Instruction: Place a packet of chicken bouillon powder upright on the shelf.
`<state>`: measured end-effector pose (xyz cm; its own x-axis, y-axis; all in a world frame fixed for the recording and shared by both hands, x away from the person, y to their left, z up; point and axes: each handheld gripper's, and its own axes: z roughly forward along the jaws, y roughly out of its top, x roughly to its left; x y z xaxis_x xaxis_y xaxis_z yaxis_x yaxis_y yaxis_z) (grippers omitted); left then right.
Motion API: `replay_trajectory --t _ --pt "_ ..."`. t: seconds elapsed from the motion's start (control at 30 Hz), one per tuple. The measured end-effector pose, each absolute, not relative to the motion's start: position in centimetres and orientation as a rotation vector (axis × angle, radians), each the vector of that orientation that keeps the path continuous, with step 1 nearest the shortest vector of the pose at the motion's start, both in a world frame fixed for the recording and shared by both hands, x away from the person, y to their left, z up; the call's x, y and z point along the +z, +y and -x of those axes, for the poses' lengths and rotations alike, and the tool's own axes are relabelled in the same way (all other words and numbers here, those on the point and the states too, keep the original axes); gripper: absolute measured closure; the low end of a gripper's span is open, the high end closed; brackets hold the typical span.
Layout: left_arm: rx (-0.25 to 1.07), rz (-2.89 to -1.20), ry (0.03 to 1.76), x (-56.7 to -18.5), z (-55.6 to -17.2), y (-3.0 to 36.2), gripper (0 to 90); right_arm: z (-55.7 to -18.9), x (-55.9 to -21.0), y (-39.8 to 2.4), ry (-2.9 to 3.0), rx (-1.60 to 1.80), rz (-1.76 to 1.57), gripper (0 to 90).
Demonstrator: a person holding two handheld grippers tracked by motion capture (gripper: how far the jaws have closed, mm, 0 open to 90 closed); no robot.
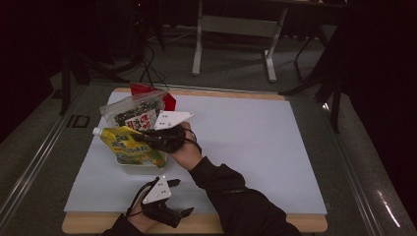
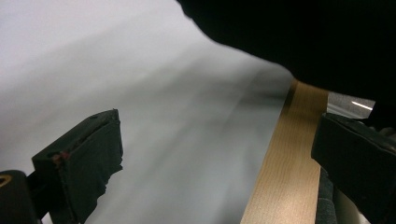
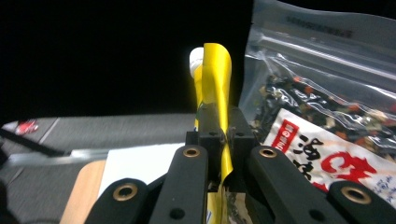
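- Now the right gripper point(image 3: 225, 135) is clamped on the edge of the yellow pouch point(image 1: 132, 146), jaws nearly together with the foil pinched between them.
- Pouch lies at the left of the worktop point(image 1: 255, 142), white cap point(image 1: 97, 131) pointing left.
- Seaweed bag point(image 1: 135, 112) sits just behind it, touching.
- Left gripper point(image 1: 169, 209) rests at the near edge, jaws wide apart, holding nothing.

Glossy yellow plastic pouch point(image 3: 215, 70), clear crinkly bag point(image 3: 327, 93), matt wooden table edge point(image 2: 285, 163)
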<state>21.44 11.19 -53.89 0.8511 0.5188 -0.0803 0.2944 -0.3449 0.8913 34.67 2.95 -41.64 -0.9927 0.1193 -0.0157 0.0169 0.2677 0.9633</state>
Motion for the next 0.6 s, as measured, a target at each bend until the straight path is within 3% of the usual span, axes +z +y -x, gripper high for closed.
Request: replay_trajectory --t 0.6 --pt "0.261 -1.951 0.614 -54.0 -21.1 11.4 3.2 -34.8 -42.5 3.4 2.297 2.095 -0.181 88.6"
